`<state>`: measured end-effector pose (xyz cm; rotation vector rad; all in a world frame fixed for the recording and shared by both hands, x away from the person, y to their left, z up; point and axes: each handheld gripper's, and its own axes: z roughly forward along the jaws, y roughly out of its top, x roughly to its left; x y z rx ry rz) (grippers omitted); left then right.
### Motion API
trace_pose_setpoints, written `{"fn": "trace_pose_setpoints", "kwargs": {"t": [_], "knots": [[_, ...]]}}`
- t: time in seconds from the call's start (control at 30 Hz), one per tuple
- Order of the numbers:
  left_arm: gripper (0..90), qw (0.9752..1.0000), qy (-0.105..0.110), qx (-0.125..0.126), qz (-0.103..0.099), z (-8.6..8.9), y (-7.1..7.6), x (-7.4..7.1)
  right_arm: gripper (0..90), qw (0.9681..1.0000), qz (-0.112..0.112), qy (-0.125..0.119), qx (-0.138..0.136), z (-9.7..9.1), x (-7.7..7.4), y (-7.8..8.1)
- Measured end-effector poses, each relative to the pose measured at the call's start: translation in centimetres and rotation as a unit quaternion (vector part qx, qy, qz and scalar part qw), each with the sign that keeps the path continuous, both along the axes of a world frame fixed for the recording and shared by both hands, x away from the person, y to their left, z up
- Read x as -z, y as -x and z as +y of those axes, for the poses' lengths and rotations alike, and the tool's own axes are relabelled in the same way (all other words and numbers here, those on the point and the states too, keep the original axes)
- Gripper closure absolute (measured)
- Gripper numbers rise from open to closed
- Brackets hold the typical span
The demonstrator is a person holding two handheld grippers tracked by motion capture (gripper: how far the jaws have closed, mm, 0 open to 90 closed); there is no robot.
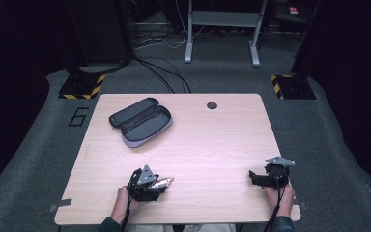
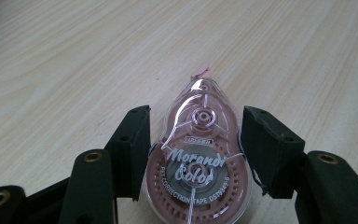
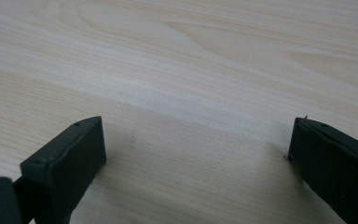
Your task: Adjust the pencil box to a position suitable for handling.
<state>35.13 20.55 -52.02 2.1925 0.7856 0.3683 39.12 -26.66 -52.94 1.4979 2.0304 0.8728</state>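
A pink correction tape dispenser [image 2: 198,168] with a clear cover lies flat on the wooden table [image 1: 212,145], near the front edge. Its tip points away from the hand. My left gripper [image 2: 196,116] has one black jaw against each side of the dispenser and is shut on it. In the high view the dispenser [image 1: 165,182] sticks out to the right of the left gripper [image 1: 158,184]. My right gripper [image 1: 252,178] rests low over the table at the front right, pointing left. In its own view the right gripper [image 3: 196,128] stands wide open with only bare wood between its jaws.
An open dark pencil case [image 1: 141,122] lies at the back left of the table. A round cable hole [image 1: 212,105] sits near the far edge. Cables and a desk frame stand on the floor beyond the table.
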Motion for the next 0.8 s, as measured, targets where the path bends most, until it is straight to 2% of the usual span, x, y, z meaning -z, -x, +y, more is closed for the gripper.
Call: {"fn": "trace_pose_setpoints", "kwargs": {"t": [0.1, 0.2, 0.23, 0.3, 0.33, 0.37, 0.4, 0.47, 0.53, 0.6, 0.7, 0.77, 0.8], "knots": [[43.3, 0.9998, 0.001, -0.019, -0.005, 0.2, 0.3, 0.1, 3.6, 1.0000, 0.001, -0.001, 0.001, 0.0, 0.0, 0.0], [42.0, 0.9998, 0.001, -0.021, -0.003, 0.4, 0.4, 0.0, 3.5, 1.0000, 0.001, -0.001, 0.001, 0.0, 0.0, 0.0], [38.9, 0.9997, 0.001, -0.022, -0.004, 0.5, 0.4, -0.1, 3.6, 1.0000, 0.001, -0.001, 0.001, 0.0, 0.0, 0.0], [31.5, 0.9996, 0.013, -0.024, 0.002, 0.7, 0.3, -0.4, 3.6, 1.0000, 0.001, -0.001, 0.000, 0.0, 0.0, 0.0], [31.5, 0.9995, 0.015, -0.026, 0.004, 0.8, 0.3, -0.7, 3.6, 1.0000, 0.001, -0.001, 0.000, 0.0, 0.0, 0.0], [25.5, 0.9994, 0.020, -0.028, 0.004, 0.9, 0.2, -0.9, 3.6, 1.0000, 0.001, -0.001, 0.001, 0.0, 0.0, 0.0], [25.5, 0.9994, 0.023, -0.027, 0.004, 1.1, 0.1, -1.1, 3.6, 1.0000, 0.001, -0.001, 0.001, 0.0, 0.0, 0.0], [19.9, 0.9988, 0.026, -0.042, -0.001, 1.5, -0.2, -1.7, 3.6, 1.0000, 0.001, -0.001, 0.000, 0.0, 0.0, 0.0], [15.2, 0.9983, 0.025, -0.052, 0.002, 2.1, -0.7, -2.2, 3.6, 1.0000, 0.001, -0.001, 0.000, 0.0, 0.0, 0.0], [13.5, 0.9977, 0.025, -0.064, 0.001, 2.7, -1.3, -2.5, 3.6, 1.0000, 0.001, -0.001, 0.000, 0.0, 0.0, 0.0], [8.3, 0.9960, 0.023, -0.086, 0.000, 3.8, -2.2, -3.0, 3.6, 1.0000, 0.001, -0.001, 0.001, 0.0, 0.0, 0.0], [6.8, 0.9943, 0.030, -0.103, -0.002, 4.5, -2.9, -3.2, 3.6, 1.0000, 0.001, -0.001, 0.001, 0.0, 0.0, 0.0], [6.1, 0.9938, 0.029, -0.107, 0.008, 4.9, -3.3, -3.5, 3.6, 1.0000, 0.001, -0.001, 0.001, 0.0, 0.0, 0.0]]}}
